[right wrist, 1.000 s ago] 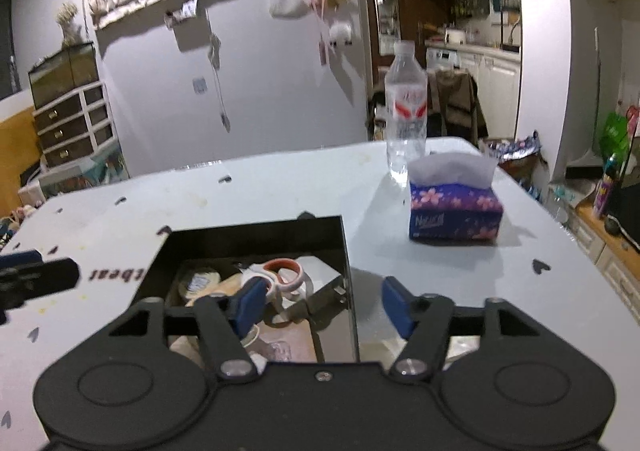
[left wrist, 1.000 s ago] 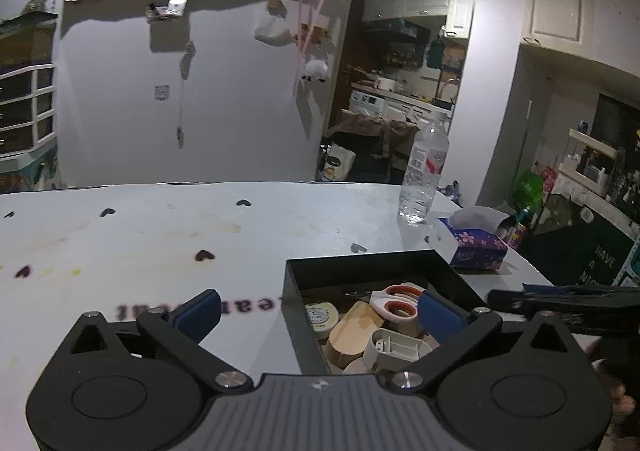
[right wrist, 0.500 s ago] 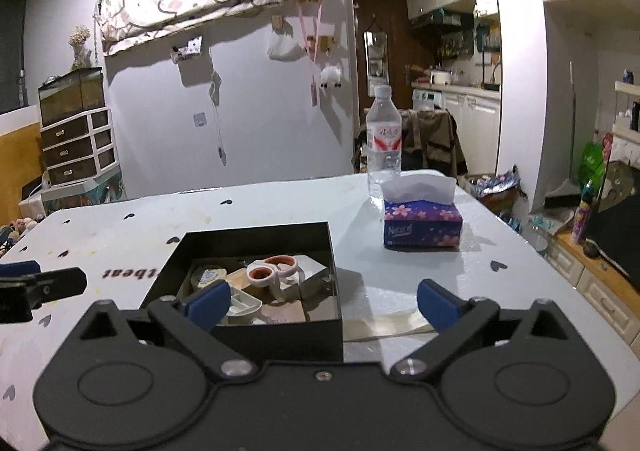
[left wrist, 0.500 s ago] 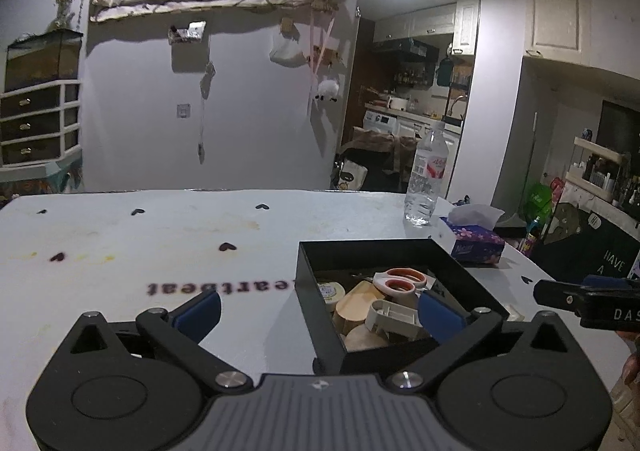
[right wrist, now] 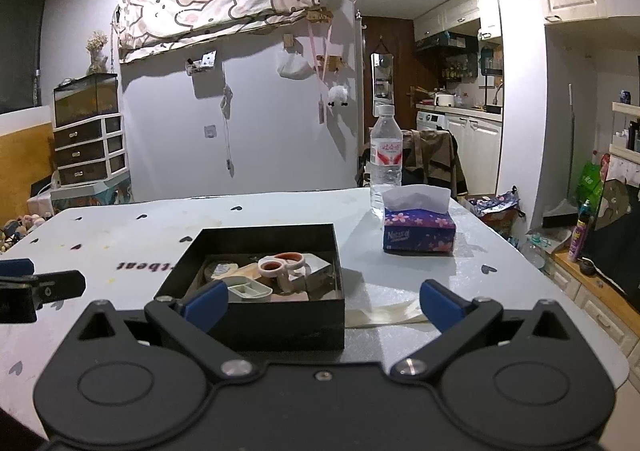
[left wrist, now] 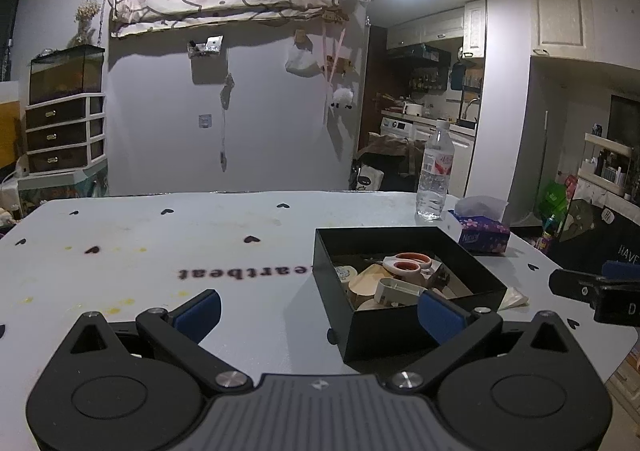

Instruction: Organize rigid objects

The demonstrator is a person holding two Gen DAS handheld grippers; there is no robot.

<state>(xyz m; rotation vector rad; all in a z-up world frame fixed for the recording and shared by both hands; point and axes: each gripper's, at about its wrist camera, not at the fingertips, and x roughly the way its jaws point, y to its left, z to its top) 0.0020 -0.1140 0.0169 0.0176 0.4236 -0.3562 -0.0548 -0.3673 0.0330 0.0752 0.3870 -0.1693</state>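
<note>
On white bench (right wrist: pixel 400 279): black box (right wrist: pixel 280 325) holding scissors (right wrist: pixel 280 263), tape roll (left wrist: pixel 346 272), white plastic case (right wrist: pixel 248 290), wooden pieces. Right gripper (right wrist: pixel 322 301) fingers just opened wide, nothing gripped, box's near right corner between them. Left gripper (left wrist: pixel 318 309) fingers spread wide, empty, box's near left corner between them. Tissue box (right wrist: pixel 418 233), water bottle (right wrist: pixel 386 161) beyond box.

One black box (right wrist: pixel 280 327) sits on the worktop (right wrist: pixel 420 271). Inside it are one pair of scissors (right wrist: pixel 282 265), one roll of tape (right wrist: pixel 219 270) and one white plastic tray (right wrist: pixel 248 290); other pieces beneath cannot be counted. Beyond it stand one water bottle (right wrist: pixel 386 163) and one tissue box (right wrist: pixel 418 233). Two claws show: left claw (left wrist: pixel 318 309), right claw (right wrist: pixel 324 301).
</note>
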